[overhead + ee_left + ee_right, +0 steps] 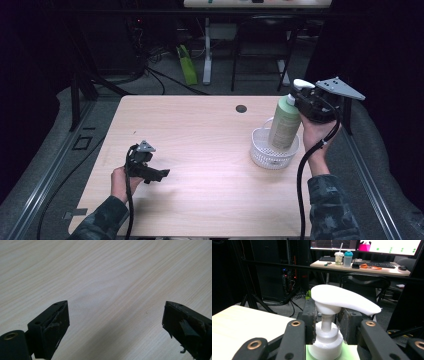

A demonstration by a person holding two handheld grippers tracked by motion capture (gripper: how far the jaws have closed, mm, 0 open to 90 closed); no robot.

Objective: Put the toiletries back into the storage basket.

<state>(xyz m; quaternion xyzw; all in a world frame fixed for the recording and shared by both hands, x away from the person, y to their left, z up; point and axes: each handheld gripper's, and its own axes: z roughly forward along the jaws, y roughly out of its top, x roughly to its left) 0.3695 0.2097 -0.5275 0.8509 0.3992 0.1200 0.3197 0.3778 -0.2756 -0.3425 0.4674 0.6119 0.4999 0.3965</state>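
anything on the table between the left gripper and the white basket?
Nothing: in the high view only bare light wooden table runs from the left gripper to the white mesh basket holding the green pump bottle.

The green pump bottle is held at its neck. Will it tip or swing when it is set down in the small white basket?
Probably tippy: the green pump bottle is tall and narrow, leaning inside the low white basket. It may pivot, since the right gripper clamps only the slim white collar. The rigid-looking plastic should not flex much.
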